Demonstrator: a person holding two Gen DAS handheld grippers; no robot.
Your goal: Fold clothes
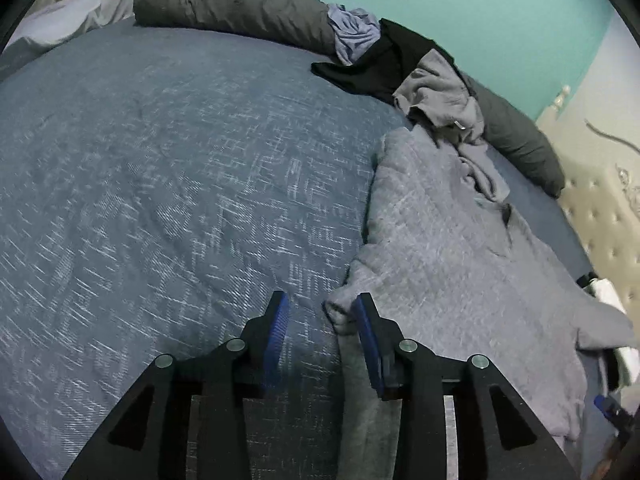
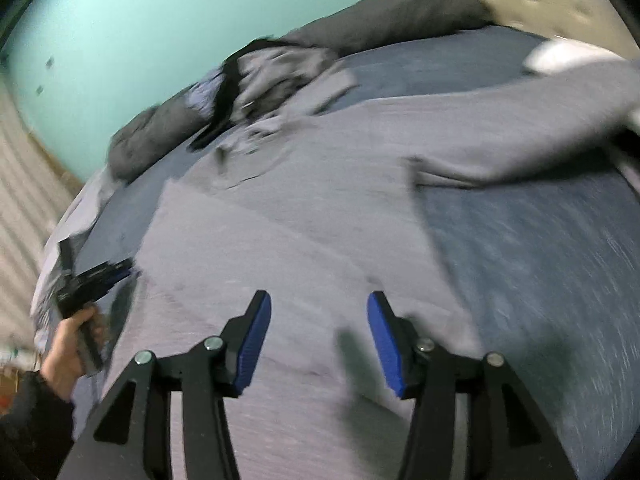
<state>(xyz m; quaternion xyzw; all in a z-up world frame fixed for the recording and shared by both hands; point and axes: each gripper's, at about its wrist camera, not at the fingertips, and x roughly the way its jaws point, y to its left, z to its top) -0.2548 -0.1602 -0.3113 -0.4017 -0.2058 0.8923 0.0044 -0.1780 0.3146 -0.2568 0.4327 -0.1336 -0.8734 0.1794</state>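
A grey hoodie point(image 1: 440, 240) lies spread on the right half of the blue patterned bedcover point(image 1: 160, 160). My left gripper point(image 1: 322, 308) hangs low over its near left corner. A bunched grey cuff point(image 1: 340, 314) sits between the blue pads, close to the right one, and neither pad presses on it. In the right wrist view my right gripper point(image 2: 318, 300) stands open just above the flat body of the hoodie point(image 2: 320, 200), nothing between its fingers. One sleeve point(image 2: 520, 128) stretches out to the right. A hand point(image 2: 72, 344) holds the left gripper point(image 2: 96, 280) at the hoodie's left edge.
A heap of clothes lies at the far side: a black garment point(image 1: 384, 64), a light blue one point(image 1: 356, 32) and a crumpled grey one point(image 1: 440, 88). Dark grey pillows point(image 1: 240, 4) line the teal wall. A beige tufted headboard point(image 1: 600, 208) bounds the right.
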